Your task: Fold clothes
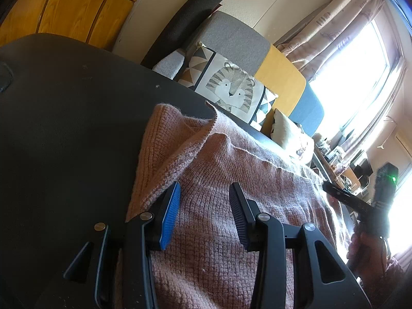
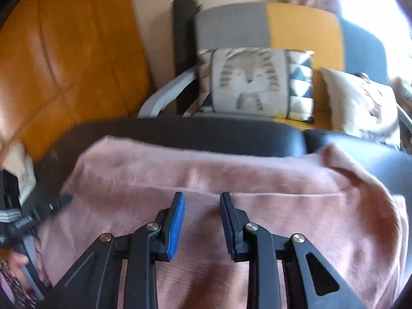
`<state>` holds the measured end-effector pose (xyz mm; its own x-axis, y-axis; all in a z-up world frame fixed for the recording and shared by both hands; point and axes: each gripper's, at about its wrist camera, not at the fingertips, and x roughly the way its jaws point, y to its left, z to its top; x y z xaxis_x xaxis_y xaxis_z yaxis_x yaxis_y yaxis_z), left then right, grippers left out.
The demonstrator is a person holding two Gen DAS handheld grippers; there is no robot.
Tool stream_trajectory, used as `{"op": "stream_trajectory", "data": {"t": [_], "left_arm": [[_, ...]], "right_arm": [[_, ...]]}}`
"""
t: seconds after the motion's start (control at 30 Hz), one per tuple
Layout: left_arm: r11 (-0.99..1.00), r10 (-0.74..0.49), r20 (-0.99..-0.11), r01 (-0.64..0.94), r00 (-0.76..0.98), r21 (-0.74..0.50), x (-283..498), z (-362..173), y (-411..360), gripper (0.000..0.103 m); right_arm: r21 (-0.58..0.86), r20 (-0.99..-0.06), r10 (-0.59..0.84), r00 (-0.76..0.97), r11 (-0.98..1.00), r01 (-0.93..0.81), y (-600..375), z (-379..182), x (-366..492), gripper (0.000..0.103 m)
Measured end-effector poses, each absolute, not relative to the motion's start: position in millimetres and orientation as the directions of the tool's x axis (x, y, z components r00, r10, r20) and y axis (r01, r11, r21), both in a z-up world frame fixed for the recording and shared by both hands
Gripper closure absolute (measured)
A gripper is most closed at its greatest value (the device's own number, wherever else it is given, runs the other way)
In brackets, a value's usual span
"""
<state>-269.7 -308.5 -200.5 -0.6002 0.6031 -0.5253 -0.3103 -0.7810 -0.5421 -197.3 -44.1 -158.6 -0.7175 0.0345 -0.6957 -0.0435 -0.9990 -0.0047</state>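
A pink knitted sweater lies spread on a black padded surface; one edge is turned up into a fold near its far side. My left gripper hovers open over the knit, nothing between its blue-padded fingers. The right gripper shows at the right edge of the left wrist view, held by a hand. In the right wrist view the sweater fills the foreground, blurred by motion, and my right gripper is open just above it. The left gripper appears at the left edge there.
Behind the black surface stands a sofa in grey, yellow and blue with a tiger cushion and a cream cushion. An orange padded panel is at the left. A bright window with curtains is at the right.
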Motion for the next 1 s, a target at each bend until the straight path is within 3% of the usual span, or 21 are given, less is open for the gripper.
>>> {"op": "stream_trajectory", "data": {"t": [0.13,0.33,0.53,0.73,0.8,1.0], "left_arm": [[-0.782,0.602,-0.526,-0.310,-0.601,-0.541,-270.2,-200.8,-308.8,0.061],[-0.786,0.597,-0.530,-0.310,-0.602,-0.535,-270.1,-200.7,-308.5,0.061],[-0.791,0.592,-0.534,-0.310,-0.603,-0.527,-268.8,-200.8,-307.0,0.061],[-0.793,0.590,-0.536,-0.309,-0.603,-0.525,-268.2,-200.6,-307.2,0.061],[-0.794,0.589,-0.537,-0.309,-0.604,-0.523,-267.5,-200.5,-306.6,0.061],[-0.796,0.587,-0.540,-0.308,-0.604,-0.521,-267.1,-200.3,-305.7,0.061]], "right_arm": [[-0.005,-0.679,0.098,-0.728,-0.992,-0.130,-12.8,-149.6,-181.8,0.075],[-0.033,-0.756,0.190,-0.626,-0.967,-0.253,62.2,-177.3,-168.5,0.075],[0.102,-0.731,0.179,-0.659,-0.926,-0.364,111.4,-200.3,-142.4,0.075],[0.105,-0.726,0.186,-0.662,-0.921,-0.375,103.1,-192.2,-136.5,0.075],[0.136,-0.685,0.189,-0.704,-0.916,-0.378,90.1,-179.9,-122.3,0.075],[0.335,-0.681,0.112,-0.724,-0.831,-0.444,126.2,-162.5,-64.9,0.073]]}}
